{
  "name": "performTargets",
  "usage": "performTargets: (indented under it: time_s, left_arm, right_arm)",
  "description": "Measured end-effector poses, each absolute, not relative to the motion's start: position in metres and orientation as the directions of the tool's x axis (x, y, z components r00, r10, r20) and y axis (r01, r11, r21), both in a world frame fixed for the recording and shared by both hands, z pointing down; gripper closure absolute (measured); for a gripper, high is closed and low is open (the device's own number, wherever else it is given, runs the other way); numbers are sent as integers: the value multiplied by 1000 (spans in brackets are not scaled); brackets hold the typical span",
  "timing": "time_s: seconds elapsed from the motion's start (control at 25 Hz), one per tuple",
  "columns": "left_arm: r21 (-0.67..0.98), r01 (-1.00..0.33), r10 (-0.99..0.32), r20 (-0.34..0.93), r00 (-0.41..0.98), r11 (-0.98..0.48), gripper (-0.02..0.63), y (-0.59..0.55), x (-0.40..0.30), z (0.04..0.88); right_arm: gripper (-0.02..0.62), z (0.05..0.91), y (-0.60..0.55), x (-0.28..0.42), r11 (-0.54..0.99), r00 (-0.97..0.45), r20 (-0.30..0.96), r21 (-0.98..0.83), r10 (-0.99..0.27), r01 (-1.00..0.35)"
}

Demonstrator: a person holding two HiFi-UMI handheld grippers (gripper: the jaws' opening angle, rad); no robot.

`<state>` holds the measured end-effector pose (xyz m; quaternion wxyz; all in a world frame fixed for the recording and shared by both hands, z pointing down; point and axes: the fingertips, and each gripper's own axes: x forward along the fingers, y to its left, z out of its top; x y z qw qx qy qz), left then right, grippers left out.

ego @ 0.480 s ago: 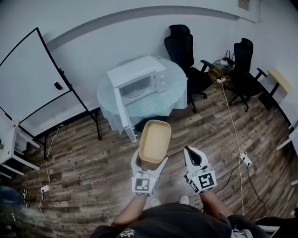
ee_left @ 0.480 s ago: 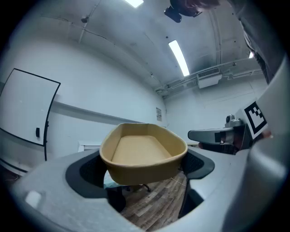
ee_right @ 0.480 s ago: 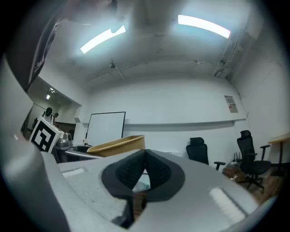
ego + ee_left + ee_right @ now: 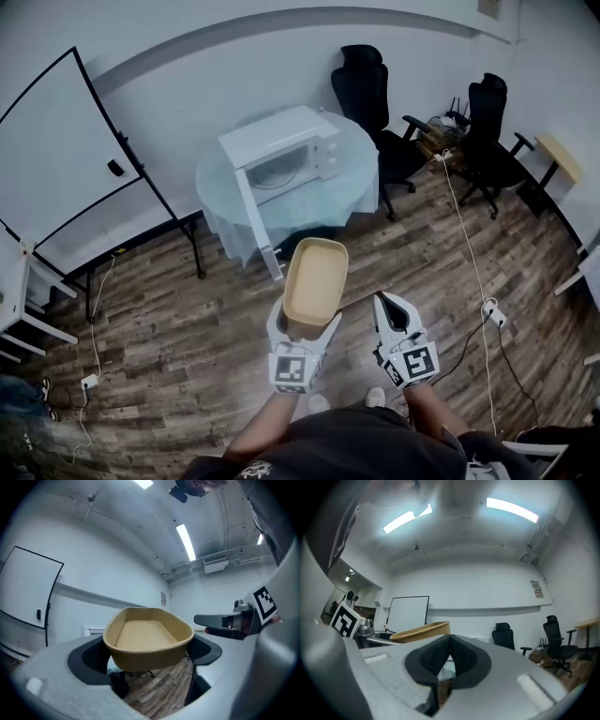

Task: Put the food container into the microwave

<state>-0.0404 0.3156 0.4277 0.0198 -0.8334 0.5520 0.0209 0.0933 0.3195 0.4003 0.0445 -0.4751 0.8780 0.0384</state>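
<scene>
- My left gripper has its jaws pinching the near end of the food container, one pad on each side wall.
- In the left gripper view, the tan container sits level between the dark pads, open side up and empty.
- The container is held in the air over the wooden floor, well apart from the microwave.
- My right gripper is just beside the left one; its jaws are pressed together with nothing between them.
- In the right gripper view, the two dark pads meet in a closed line, and the container's rim shows off to the left.
- The white microwave stands on a round counter with a pale cover; its door hangs open toward me, so the chamber is in view.
- Two black office chairs stand behind the counter, and a whiteboard stands at the left.
</scene>
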Motion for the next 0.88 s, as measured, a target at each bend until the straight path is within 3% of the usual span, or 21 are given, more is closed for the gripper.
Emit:
performTargets:
  time_s: [0.36,0.88]
  left_arm:
    - [3,-923,-922,-46,384,-385,97,309,-42,437]
    - [5,-952,-952,-42,304,-305,97,229,-4,436]
  right_arm:
    - [594,411,319,92,556,-553,-105,2,-827,-831]
    - [594,390,224,144,598,-596,-126,33,-793,-801]
